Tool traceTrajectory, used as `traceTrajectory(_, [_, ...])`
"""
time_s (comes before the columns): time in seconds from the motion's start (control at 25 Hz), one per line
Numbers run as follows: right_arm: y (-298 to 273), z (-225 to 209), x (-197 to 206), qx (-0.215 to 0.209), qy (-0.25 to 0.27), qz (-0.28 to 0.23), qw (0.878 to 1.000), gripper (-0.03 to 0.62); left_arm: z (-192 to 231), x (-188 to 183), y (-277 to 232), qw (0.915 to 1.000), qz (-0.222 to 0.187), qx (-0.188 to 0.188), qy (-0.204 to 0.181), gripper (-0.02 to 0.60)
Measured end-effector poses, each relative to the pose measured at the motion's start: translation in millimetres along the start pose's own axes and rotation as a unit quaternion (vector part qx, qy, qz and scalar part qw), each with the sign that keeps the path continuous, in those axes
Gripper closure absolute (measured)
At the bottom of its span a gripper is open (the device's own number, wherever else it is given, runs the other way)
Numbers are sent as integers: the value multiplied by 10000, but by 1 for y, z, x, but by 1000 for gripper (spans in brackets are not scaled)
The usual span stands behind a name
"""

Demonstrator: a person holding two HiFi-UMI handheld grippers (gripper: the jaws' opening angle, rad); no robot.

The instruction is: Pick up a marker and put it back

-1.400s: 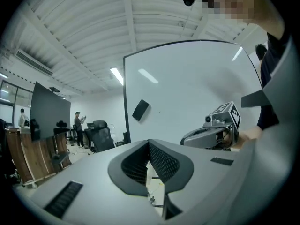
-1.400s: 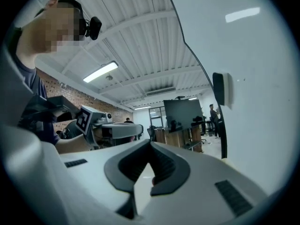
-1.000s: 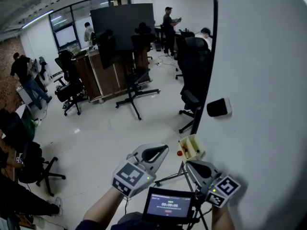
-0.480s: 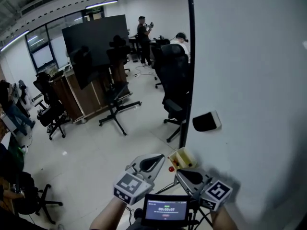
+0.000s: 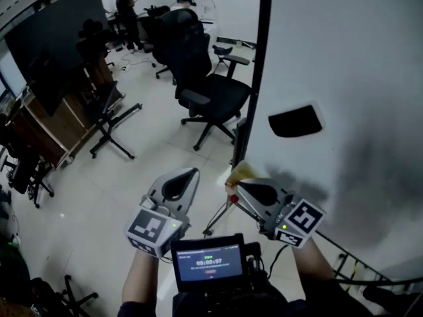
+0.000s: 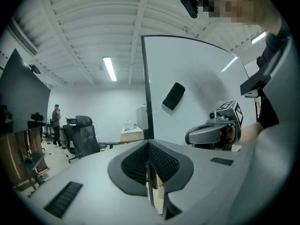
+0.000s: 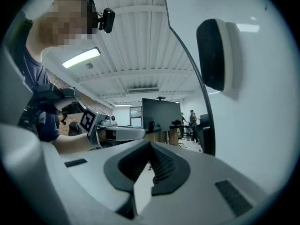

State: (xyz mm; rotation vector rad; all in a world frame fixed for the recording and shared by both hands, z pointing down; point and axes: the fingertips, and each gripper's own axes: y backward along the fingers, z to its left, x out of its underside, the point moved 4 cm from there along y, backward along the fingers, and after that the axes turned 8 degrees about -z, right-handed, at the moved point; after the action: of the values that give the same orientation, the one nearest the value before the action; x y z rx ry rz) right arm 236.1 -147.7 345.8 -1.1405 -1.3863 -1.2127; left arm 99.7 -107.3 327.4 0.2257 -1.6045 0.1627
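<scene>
Marker [image 5: 232,199]: only its red end shows, by the yellow tray [image 5: 241,172] at the whiteboard [image 5: 344,58] edge, just beside the right gripper [image 5: 239,187] tip; long axis unreadable. Left gripper [image 5: 188,175] farther. Both 2 jaw pairs together, empty.

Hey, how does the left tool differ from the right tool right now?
The left tool hangs over the floor, clear of the whiteboard; the right tool is in front of the whiteboard, its tip by the yellow tray. In the head view the left tool points up and right, the right tool up and left, so their tips converge. Both are shut and empty.
</scene>
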Motion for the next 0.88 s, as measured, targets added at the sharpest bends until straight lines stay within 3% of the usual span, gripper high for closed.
traceTrajectory(0.2, [5,-20,9,1187,373,157,9921,577,35,24,-11,9981,9,558,274,581])
traceTrajectory(0.36, [19,-24,11,2058,680,299,9758,572,52,35,-7,9946,-14,880,545,581])
traceTrajectory(0.44, [28,-25,15,2413,747,398,9667,499,56,41,-7,9926,0,1039,631,581])
traceTrajectory(0.6, [41,-34,34,2719,869,889,9543,342,55,53,-10,9890,117,1281,726,581])
traceTrajectory(0.88, [54,-62,74,2886,786,1263,9458,333,58,56,-17,9903,268,1244,561,581])
